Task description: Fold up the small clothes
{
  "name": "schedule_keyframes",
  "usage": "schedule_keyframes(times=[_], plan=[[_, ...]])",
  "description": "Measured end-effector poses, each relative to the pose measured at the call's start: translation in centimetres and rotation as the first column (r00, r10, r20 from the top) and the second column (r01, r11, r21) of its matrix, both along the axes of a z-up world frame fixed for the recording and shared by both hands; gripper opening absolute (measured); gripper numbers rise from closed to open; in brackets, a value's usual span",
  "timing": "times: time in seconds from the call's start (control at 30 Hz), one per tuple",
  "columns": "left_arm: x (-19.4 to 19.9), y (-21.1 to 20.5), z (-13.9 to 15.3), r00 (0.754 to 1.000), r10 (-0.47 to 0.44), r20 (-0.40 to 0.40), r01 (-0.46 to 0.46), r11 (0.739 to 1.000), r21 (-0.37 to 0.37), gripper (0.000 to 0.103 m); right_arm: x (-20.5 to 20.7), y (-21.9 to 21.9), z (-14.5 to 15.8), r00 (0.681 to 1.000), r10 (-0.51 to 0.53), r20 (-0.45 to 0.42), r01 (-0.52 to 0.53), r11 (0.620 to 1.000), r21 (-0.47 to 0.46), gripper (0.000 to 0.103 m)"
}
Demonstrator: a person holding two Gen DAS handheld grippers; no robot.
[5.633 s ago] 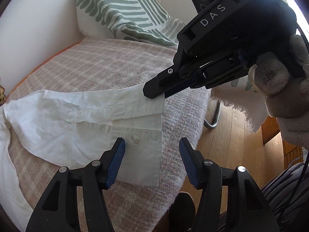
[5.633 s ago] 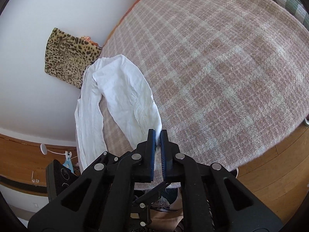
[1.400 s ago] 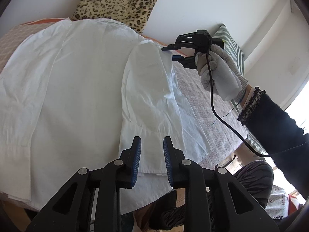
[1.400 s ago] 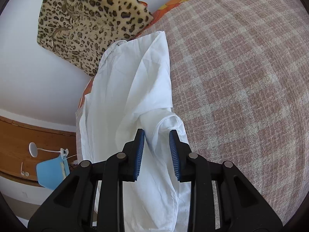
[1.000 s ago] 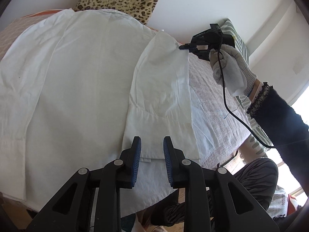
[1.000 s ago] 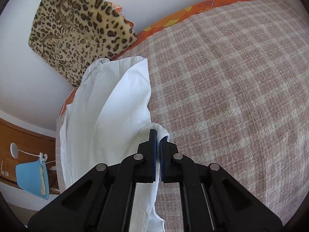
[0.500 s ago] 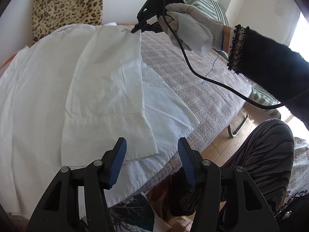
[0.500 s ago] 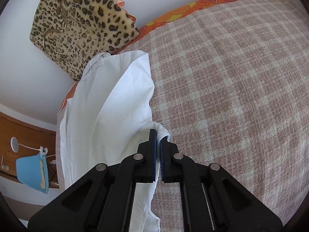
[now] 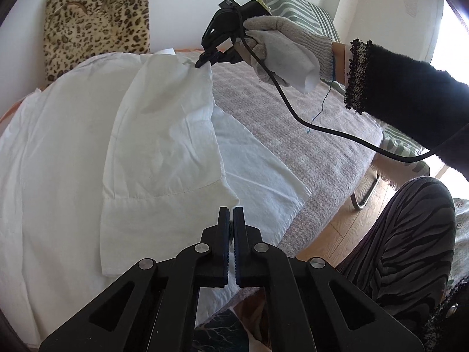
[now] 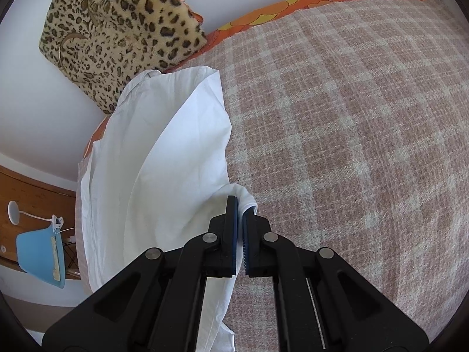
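- White wall (image 9: pixel 181 8) closes the scene behind a bed spread with a pink checked blanket (image 10: pixel 351 117); wooden floor (image 9: pixel 331 231) shows off to the side.
- Ahead of the left gripper (image 9: pixel 231 214) lies the white shirt (image 9: pixel 67 152), flat on the blanket, a sleeve (image 9: pixel 164 135) folded across it.
- That gripper's jaws have just been closing and now stand together at the cuff's corner (whether cloth is pinched I cannot tell).
- Beyond it, the right gripper (image 10: pixel 239 205), held in a gloved hand (image 9: pixel 281 50), is clamped on the sleeve's far end.
- Behind the shirt leans a leopard-print cushion (image 10: pixel 117 35); a striped pillow (image 9: pixel 302 14) sits further right.
- No container, and no readable writing.
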State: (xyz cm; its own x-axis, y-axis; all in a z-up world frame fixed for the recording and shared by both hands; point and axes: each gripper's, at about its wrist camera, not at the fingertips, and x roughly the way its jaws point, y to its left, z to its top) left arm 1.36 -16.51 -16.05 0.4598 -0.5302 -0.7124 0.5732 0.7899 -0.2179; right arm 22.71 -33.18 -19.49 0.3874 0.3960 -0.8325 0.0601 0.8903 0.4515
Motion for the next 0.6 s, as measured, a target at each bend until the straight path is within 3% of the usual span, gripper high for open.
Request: schedule_keyframes(times=[0.13, 0.27, 0.4, 0.5, 0.6], plan=[[-0.4, -0.4, 1.5, 0.997, -0.051, -0.06, 0.041, 0.986, -0.159, 0.001, 0.0, 0.1, 0.2, 1.0, 0.009, 0.009, -0.009, 1.0, -0.009, 0.004], [-0.7, -2.4, 1.5, 0.992, -0.101, -0.07, 0.086, 0.978, -0.189, 0.001, 0.2, 0.8, 1.6, 0.998, 0.045, 0.041, -0.042, 0.997, -0.062, 0.004], [-0.8, -3.5, 0.0, 0.99, -0.123, -0.064, 0.113, 0.983, -0.142, 0.001, 0.1, 1.9, 1.9, 0.994, 0.093, 0.053, -0.083, 0.984, -0.158, 0.004], [-0.3, -3.3, -1.4, 0.982, -0.119, -0.15, 0.106, 0.99, -0.092, 0.003, 0.0, 2.2, 0.9, 0.992, 0.123, 0.022, -0.115, 0.969, -0.217, 0.004], [-0.6, -1.7, -0.9, 0.983, -0.098, -0.153, 0.084, 0.992, -0.096, 0.011, -0.4, 2.1, 0.8, 0.984, 0.178, -0.024, -0.178, 0.957, -0.23, 0.004]])
